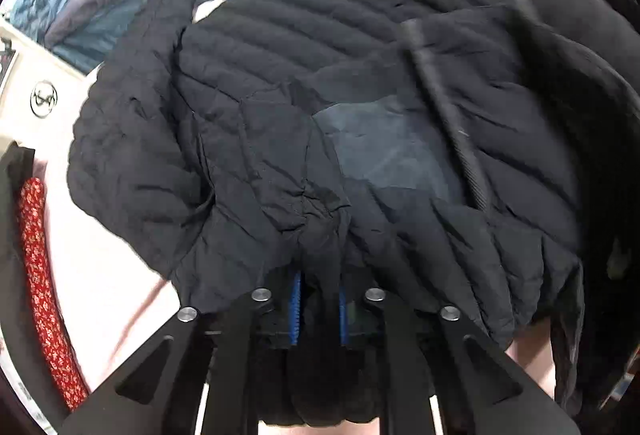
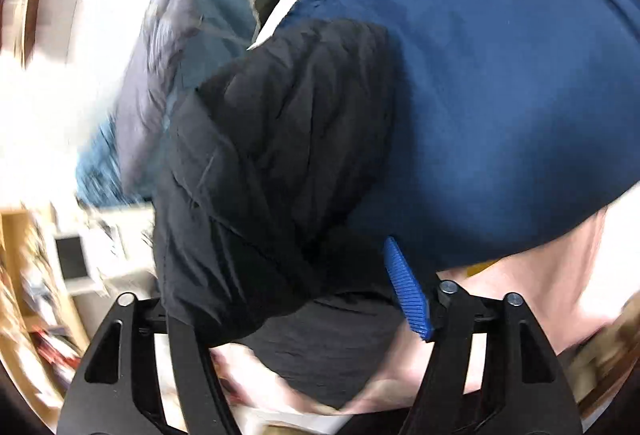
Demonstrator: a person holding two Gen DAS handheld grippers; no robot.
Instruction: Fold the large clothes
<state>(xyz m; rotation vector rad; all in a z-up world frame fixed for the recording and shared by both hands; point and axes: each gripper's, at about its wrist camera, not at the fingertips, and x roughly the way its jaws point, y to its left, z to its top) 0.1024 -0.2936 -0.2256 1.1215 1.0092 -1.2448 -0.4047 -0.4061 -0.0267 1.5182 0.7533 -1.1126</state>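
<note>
The black quilted jacket (image 1: pixel 340 107) filled the frame's centre, bunched at the bottom where the left gripper (image 1: pixel 318 299) pinched its fabric, probably to carry a fold. The right gripper (image 2: pixel 288 299) stood wide, a sleeve lying loose between its fingers, unclamped.

The left gripper (image 1: pixel 318 309) is showing black flat link arms with long triangular cut-outs. Round silver pins (image 1: pixel 261 294) are sitting at the joints. Its two blue ribbed pads (image 1: pixel 296 305) are standing narrow and upright. The right gripper (image 2: pixel 288 315) is showing the same black arms, the same cut-outs and silver pins (image 2: pixel 448 288). Only one blue ribbed pad (image 2: pixel 406 291) is showing there; dark cloth is hiding the other side.
</note>
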